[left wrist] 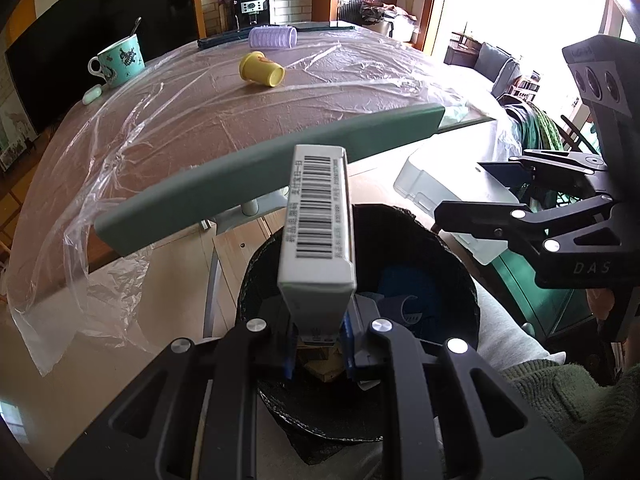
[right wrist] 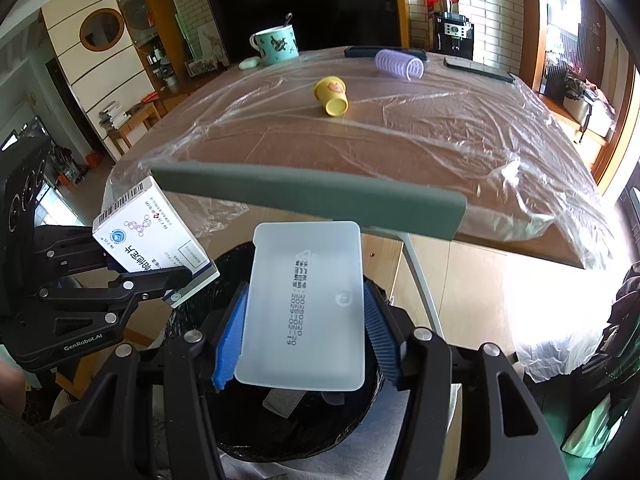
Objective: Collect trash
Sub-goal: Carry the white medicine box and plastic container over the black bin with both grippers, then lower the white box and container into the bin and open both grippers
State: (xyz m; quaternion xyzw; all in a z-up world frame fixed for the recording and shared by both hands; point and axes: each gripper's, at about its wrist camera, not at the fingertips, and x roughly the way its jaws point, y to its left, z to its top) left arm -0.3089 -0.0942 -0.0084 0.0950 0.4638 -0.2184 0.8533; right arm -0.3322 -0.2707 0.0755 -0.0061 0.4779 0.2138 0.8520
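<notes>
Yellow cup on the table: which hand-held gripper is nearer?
Too close to call. Left holds a box, right a lid, both over the bin, well short of the cup.

Bin [right wrist: 224, 432] contents mostly hidden behind white box [left wrist: 318, 232] and frosted plastic tray [right wrist: 306, 308]

We see a table [right wrist: 400, 152] under wrinkled clear plastic sheet [right wrist: 460, 128]. At its far left corner stands a teal mug [right wrist: 276, 46] with a spoon [right wrist: 287, 20] in it, a small pale case [right wrist: 249, 63] just beside it. A lilac hair roller [right wrist: 400, 63] lies near the far edge, against a dark flat bar [right wrist: 360, 52]. A grey-green chair back [right wrist: 308, 194] crosses the near edge. Behind the table we see a dark TV [right wrist: 304, 8] and a coffee machine [right wrist: 454, 36] by the brick wall [right wrist: 496, 20].
</notes>
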